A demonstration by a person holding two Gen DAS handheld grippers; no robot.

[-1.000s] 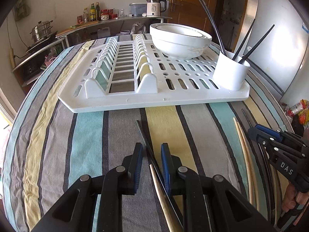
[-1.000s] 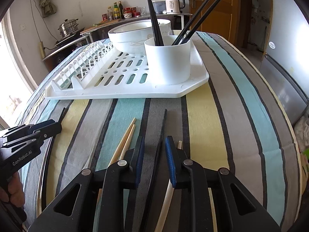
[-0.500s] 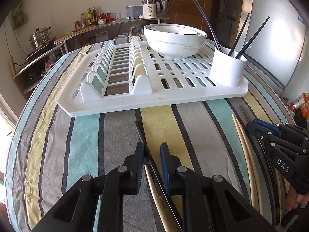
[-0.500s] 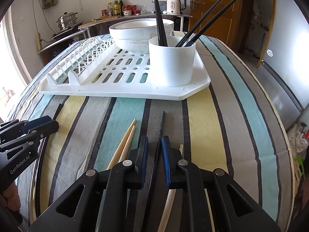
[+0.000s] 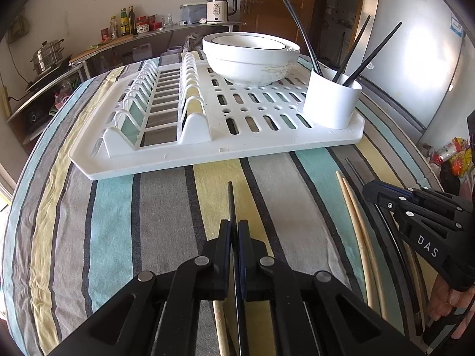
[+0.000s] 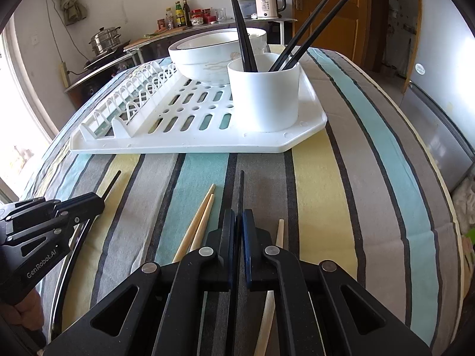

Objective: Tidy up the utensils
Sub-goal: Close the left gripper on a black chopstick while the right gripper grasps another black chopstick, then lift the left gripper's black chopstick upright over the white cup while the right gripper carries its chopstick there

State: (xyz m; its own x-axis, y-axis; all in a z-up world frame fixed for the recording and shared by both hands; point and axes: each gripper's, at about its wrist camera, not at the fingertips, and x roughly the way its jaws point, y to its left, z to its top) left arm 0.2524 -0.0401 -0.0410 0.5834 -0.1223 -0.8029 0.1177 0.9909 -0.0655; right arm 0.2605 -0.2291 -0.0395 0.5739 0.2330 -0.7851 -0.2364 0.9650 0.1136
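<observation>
The left gripper (image 5: 234, 231) is closed on a black chopstick (image 5: 231, 201), which runs forward between its fingers with the tip pointing at the white drying rack (image 5: 207, 154) and stopping short of the rack's near edge. A wooden chopstick (image 5: 220, 326) lies on the striped cloth (image 5: 112, 222) of the desk just under this gripper, on the side away from the rack.

The right gripper (image 6: 239, 225) is likewise clamped on a second black chopstick (image 6: 241, 190), whose tip also points at the rack and ends short of its near edge. Whether either black chopstick is lifted off the cloth or resting on it is hard to tell from these angles.

On the rack's right front corner stands a white cup (image 6: 264, 95) holding four black chopsticks (image 6: 242, 23) that lean outward. Behind the cup, further back on the rack, sits a stack of white bowls (image 5: 252, 56). The rack's left half is rows of plate slots.

The right wrist view shows a pair of wooden chopsticks (image 6: 199, 222) lying side by side on the cloth just left of the right gripper, in front of the rack, and one more wooden chopstick (image 6: 274, 267) just right of it, partly under the fingers. The left wrist view shows that pair (image 5: 356, 231) only at its right edge, beside the other gripper (image 5: 415, 216), and alone shows the wooden chopstick under the left gripper. The right wrist view shows the left gripper (image 6: 89, 204) from the side, the black chopstick's tip (image 6: 114, 181) sticking out of it toward the rack.
</observation>
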